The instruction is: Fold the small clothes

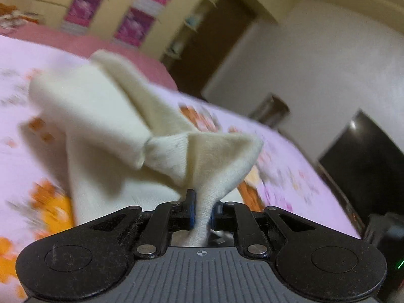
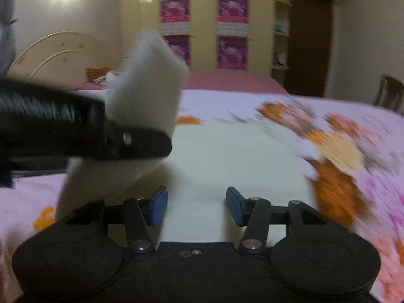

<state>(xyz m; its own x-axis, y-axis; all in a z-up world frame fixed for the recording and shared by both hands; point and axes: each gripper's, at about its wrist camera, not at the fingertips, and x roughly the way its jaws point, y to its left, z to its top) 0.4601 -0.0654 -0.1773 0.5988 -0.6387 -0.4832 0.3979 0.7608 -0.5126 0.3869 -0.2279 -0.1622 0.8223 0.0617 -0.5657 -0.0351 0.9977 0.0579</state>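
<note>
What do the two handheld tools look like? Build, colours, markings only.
Both match. The left tool has a black body with two round lobes, black linkage arms on silver pivot screws, blue pads, a ribbed grey centre plate and a small white crosshair mark. The right tool has the same black lobes and silver screws, blue pads and two small screws at centre. No cables or sleeves in view.

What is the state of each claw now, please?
Left claw: closed, holding the cream garment.
Right claw: open, holding nothing.
</note>
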